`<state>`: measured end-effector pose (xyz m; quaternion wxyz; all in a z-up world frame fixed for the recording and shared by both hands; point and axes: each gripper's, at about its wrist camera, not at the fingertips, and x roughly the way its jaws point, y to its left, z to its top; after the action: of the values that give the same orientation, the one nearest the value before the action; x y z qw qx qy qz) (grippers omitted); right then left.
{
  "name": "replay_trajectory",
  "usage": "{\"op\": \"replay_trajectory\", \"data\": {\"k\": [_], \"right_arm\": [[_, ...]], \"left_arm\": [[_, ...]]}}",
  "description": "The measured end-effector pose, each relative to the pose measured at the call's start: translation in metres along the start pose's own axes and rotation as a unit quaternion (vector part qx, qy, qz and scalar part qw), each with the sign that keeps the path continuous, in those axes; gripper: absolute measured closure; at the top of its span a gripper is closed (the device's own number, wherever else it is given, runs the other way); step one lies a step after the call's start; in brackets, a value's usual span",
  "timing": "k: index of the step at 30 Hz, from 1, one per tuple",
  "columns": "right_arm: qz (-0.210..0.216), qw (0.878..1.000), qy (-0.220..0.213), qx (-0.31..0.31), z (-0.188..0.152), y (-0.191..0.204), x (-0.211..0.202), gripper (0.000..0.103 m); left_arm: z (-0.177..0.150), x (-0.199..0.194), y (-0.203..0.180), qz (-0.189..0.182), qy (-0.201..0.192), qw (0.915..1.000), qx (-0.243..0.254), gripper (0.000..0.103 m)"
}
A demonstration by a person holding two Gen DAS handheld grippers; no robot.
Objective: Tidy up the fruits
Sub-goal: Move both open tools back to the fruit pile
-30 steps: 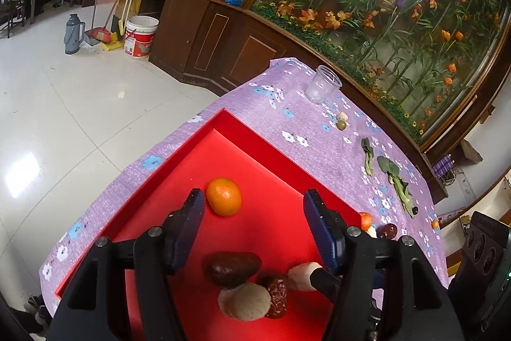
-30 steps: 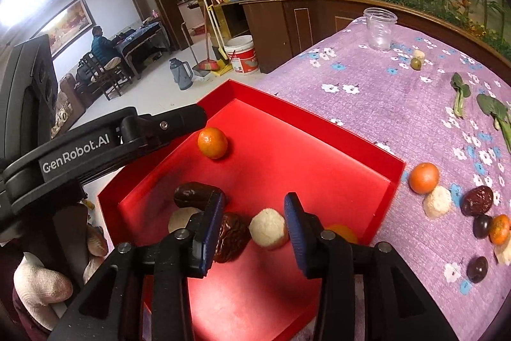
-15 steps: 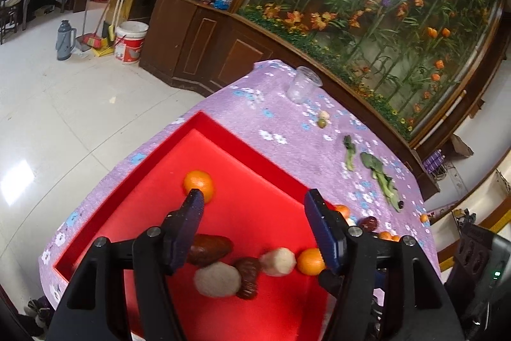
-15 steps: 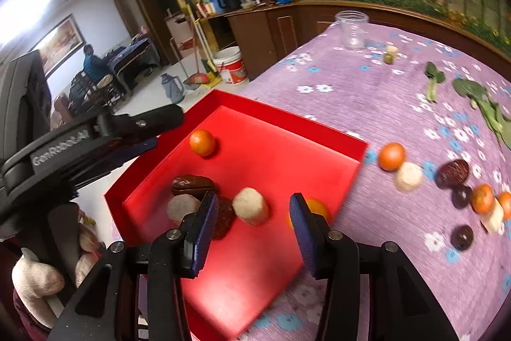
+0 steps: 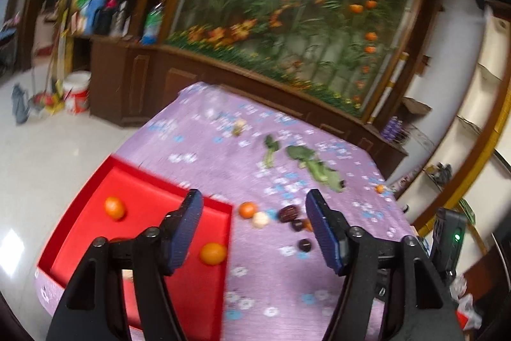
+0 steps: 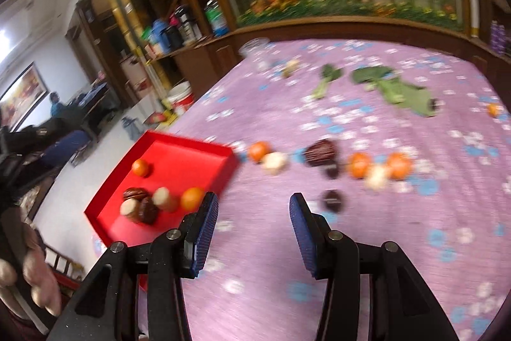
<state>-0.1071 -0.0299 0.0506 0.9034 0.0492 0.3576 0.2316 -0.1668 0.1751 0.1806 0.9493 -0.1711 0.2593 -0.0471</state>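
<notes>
A red tray (image 6: 204,149) (image 5: 223,210) sits at the table's left end. It holds two oranges (image 6: 141,167) (image 6: 191,197), a dark brown fruit (image 6: 134,194) and pale round fruits (image 6: 161,196). On the purple cloth right of the tray lie loose fruits: an orange (image 6: 259,150) (image 5: 247,209), a pale ball (image 6: 274,162), a dark red fruit (image 6: 321,151), more oranges (image 6: 359,164) and a small dark fruit (image 6: 332,199). My left gripper (image 5: 252,224) and my right gripper (image 6: 254,219) are open and empty above the cloth.
Green leafy vegetables (image 6: 392,85) (image 5: 314,165) lie farther back on the table. A lone small orange (image 6: 493,109) sits near the right edge. A wooden cabinet with bottles (image 6: 179,31) stands behind, and a white bucket (image 5: 76,93) stands on the floor.
Both views have swung right, from over the tray toward the loose fruits on the cloth. An orange now lies at the tray's near right corner. Both grippers stay open.
</notes>
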Motion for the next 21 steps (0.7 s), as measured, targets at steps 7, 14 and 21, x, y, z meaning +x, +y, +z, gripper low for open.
{"op": "replay_trajectory", "data": {"k": [7,14,21], "right_arm": [[-0.052,0.997,-0.058,0.028,0.02,-0.061,-0.078,0.051],[-0.109,0.982,-0.152,0.021,0.069,-0.083,-0.179,0.051],[-0.188,0.953,-0.236,-0.015,0.139,-0.063,-0.276,0.049]], "left_arm": [[0.014,-0.023,-0.049,-0.042,-0.021,0.9981,0.041,0.029],[0.055,-0.057,-0.084,-0.075,-0.065,0.9922,0.076,0.029],[0.129,-0.102,-0.127,-0.037,-0.126,0.9787,0.158,0.02]]}}
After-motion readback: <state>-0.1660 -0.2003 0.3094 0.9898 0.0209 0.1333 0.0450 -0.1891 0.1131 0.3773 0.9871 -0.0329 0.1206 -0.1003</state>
